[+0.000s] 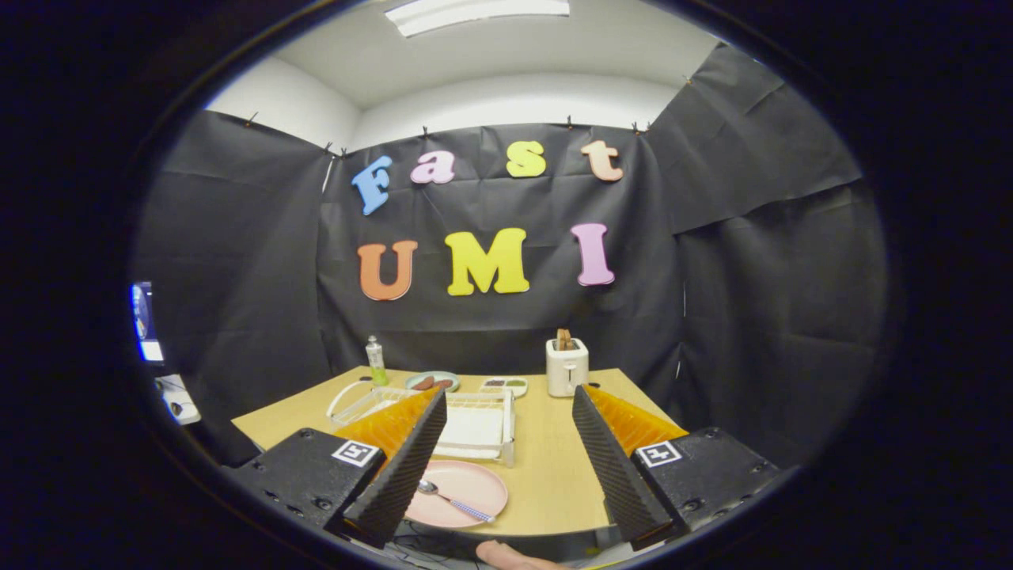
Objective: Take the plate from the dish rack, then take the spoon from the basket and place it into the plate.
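The spoon [453, 499] lies in the pink plate [475, 480] at lower centre, before the dish rack [475, 426]. The gripper [506, 463] is spread, empty; it should withdraw straight back, clear of the plate.

We are seeing a wooden table [546, 467] bearing a pink plate [467, 491], white dish rack [475, 423], toaster [567, 368], bottle [376, 362] and two small dishes [467, 383].

Spoon [454, 499] lies in pink plate [467, 491] before seemingly empty dish rack [475, 427].
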The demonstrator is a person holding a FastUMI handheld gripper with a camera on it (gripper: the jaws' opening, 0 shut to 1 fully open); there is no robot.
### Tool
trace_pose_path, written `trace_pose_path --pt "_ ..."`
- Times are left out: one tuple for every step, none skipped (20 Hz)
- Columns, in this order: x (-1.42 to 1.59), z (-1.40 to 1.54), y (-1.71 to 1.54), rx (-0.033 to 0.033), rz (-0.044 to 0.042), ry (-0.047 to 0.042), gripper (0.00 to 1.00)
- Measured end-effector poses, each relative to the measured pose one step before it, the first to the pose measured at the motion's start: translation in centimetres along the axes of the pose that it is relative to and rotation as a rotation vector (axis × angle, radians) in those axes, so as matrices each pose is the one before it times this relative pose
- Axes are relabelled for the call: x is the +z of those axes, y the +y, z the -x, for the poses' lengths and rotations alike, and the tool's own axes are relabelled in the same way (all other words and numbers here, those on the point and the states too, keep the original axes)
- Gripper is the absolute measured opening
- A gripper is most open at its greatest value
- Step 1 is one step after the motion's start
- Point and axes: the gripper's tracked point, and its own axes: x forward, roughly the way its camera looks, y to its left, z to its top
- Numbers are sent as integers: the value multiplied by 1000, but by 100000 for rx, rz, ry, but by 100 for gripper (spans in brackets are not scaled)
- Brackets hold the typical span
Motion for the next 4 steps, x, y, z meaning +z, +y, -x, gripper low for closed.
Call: trace_pose_path --pt "-27 -47 -166 -311 61 292 100" --pt "10 -128 -51 -100 -65 374 100" --pt "-71 -19 27 138 -108 305 100" --pt "156 -37 -20 3 -150 -247 100"
